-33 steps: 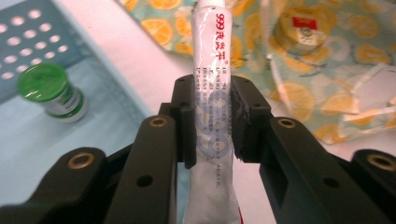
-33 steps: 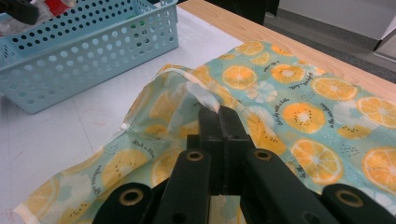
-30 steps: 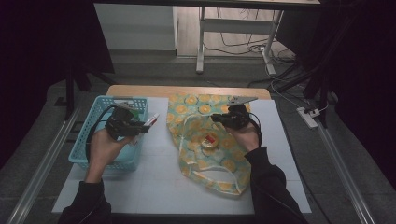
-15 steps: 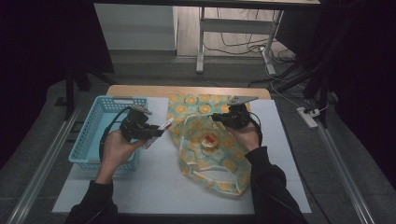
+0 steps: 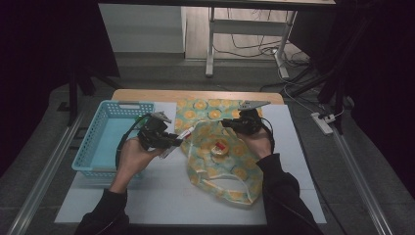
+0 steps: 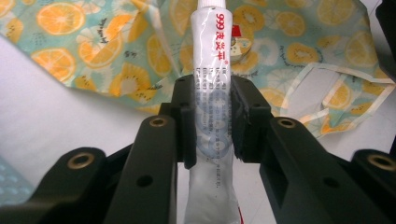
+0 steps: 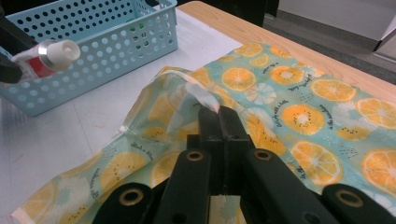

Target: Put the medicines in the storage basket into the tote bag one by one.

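One tube (image 6: 212, 70), one fruit-print bag (image 5: 220, 161), one blue basket (image 5: 105, 134), two hand-held grippers (image 5: 178, 139) (image 5: 226, 122).

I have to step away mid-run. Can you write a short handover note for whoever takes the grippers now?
Left gripper: shut on the tube, cap end pointing toward the bag.
Right gripper: shut on the bag's rim, holding it open.
In the bag: a small round item. Basket sits at the left.
Done: tube taken up and brought to the bag's mouth.
Left: likely drop the tube in, then let the rim go.
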A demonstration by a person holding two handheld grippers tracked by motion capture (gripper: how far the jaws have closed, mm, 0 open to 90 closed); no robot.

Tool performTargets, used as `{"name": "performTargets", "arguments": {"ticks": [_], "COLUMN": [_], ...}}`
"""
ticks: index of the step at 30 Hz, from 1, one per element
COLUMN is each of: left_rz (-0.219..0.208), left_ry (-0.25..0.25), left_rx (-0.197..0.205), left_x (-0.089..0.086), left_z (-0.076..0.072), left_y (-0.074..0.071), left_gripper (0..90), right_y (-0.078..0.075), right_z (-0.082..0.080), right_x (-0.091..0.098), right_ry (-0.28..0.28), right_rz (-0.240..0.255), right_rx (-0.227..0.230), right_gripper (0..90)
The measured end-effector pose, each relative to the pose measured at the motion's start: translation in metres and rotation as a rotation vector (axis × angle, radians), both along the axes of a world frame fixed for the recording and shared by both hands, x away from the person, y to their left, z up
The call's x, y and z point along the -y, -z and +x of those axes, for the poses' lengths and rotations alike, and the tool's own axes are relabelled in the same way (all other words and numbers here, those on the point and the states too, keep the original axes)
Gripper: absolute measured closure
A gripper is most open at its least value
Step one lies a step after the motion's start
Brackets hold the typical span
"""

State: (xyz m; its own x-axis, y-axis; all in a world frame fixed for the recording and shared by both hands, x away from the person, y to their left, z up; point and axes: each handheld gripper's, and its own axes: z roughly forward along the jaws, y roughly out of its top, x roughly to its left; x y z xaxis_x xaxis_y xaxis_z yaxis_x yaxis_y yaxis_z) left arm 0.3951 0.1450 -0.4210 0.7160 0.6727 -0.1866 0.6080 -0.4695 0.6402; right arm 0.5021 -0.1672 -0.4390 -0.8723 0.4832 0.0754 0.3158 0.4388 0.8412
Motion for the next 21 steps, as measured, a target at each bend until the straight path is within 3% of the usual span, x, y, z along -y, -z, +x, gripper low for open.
{"name": "performTargets", "arguments": {"ticks": [11,21], "left_rz": [0.0,0.036], "left_ry": [0.052,0.104], "left_rx": [-0.001,-0.004], "left_x": [0.028,0.063], "left_z": [0.007,0.021], "left_y": [0.005,0.014], "left_gripper": [72.8,72.8], "right_y": [-0.002,-0.002], "right_z": [0.002,0.002], "right_x": [0.002,0.003], "right_ry": [0.004,0.002], "right_rz": [0.012,0.012], "right_rx": [0.004,0.003], "right_gripper": [90.0,90.0]}}
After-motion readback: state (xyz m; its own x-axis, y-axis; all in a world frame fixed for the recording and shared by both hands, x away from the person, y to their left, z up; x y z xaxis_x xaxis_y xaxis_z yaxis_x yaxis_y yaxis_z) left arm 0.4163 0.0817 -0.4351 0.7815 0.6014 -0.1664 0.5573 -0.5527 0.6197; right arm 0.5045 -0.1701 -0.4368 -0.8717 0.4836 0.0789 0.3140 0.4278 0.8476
